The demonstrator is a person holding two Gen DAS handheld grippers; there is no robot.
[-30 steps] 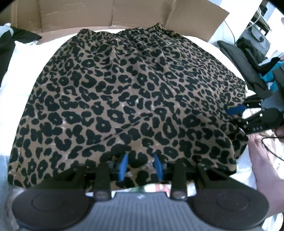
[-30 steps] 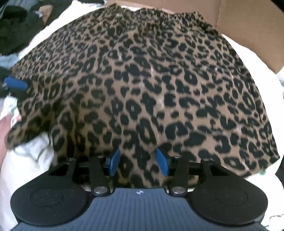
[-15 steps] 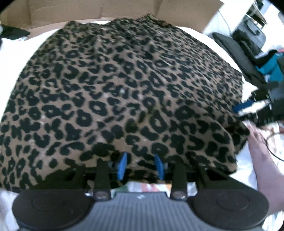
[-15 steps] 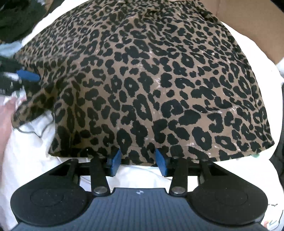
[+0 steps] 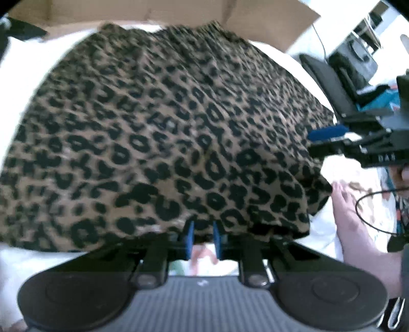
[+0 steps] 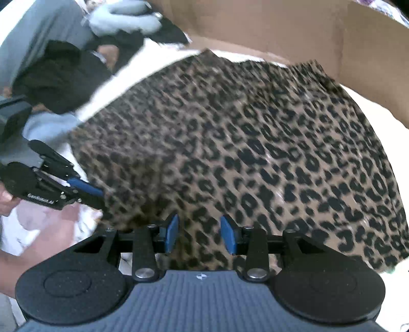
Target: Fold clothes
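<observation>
A leopard-print skirt (image 5: pixel 179 127) lies spread on a white surface, waistband at the far end. My left gripper (image 5: pixel 203 238) has its blue pads a narrow gap apart at the near hem, which drapes over the fingertips; I cannot tell whether they pinch it. My right gripper (image 6: pixel 199 233) is open, its pads wide apart over the skirt's (image 6: pixel 255 153) near hem. Each gripper shows in the other's view: the right one at the skirt's right edge (image 5: pixel 329 134), the left one at its left edge (image 6: pixel 84 187). Both views are motion-blurred.
An open cardboard box (image 5: pixel 268 23) stands behind the skirt and also shows in the right wrist view (image 6: pixel 306 43). Dark and grey clothes (image 6: pixel 64 69) are piled at the left. A black chair (image 5: pixel 329 79) and clutter stand at the right. White surface (image 5: pixel 25 76) surrounds the skirt.
Both grippers have lifted and moved forward with the near hem, which now folds over towards the waistband. The left gripper's pads have narrowed slightly.
</observation>
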